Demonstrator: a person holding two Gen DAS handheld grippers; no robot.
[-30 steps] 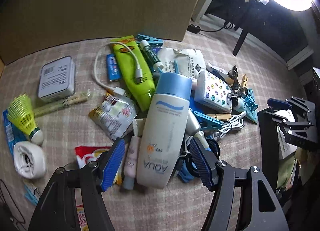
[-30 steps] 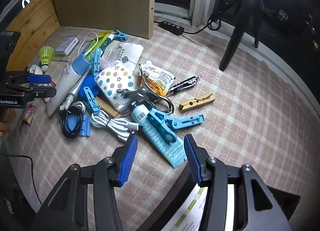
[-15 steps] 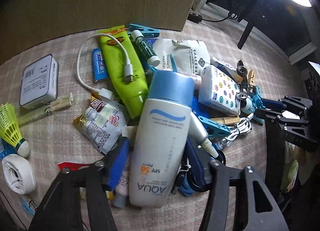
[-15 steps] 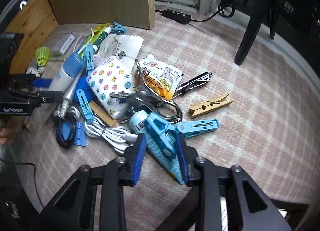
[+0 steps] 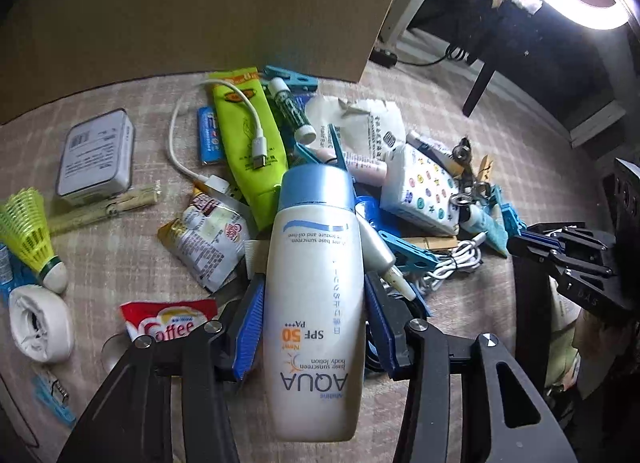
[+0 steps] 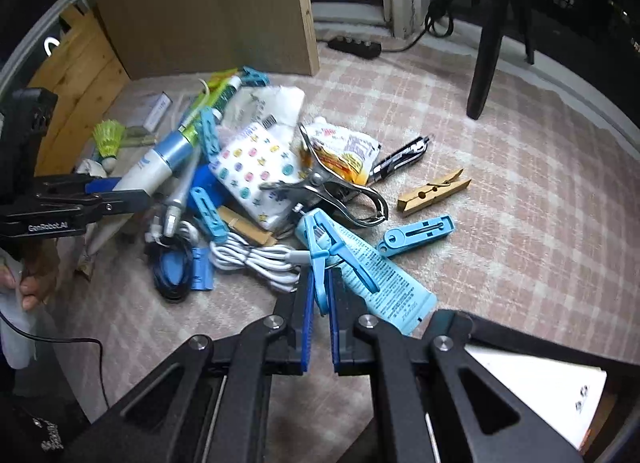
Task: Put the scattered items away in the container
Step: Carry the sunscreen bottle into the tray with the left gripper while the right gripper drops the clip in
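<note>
Left wrist view
My left claw (image 5: pixel 312 327): clamped on the white lotion bottle (image 5: pixel 316 303), both blue pads pressed to its sides after the jaws have just been closing.
Lotion bottle: blue cap pointing away from me, lying over the middle of the pile on the checked cloth (image 5: pixel 120 255).
Around it: green tube (image 5: pixel 252 143) with a white cable (image 5: pixel 224 119) across it, coffee sachet (image 5: pixel 168 323) just left of my pad, yellow shuttlecock (image 5: pixel 30 231) near the cloth's left edge.

Right wrist view
My right claw (image 6: pixel 319 303): pinched together on the blue clothes peg (image 6: pixel 320 251); its jaws have just been closing.
Peg: resting on the light blue tube (image 6: pixel 384 279).
Nearby: wooden peg (image 6: pixel 434 191) and a second blue peg (image 6: pixel 416 235), apart on the cloth (image 6: pixel 520 223).
Container: I cannot tell where it is.
</note>
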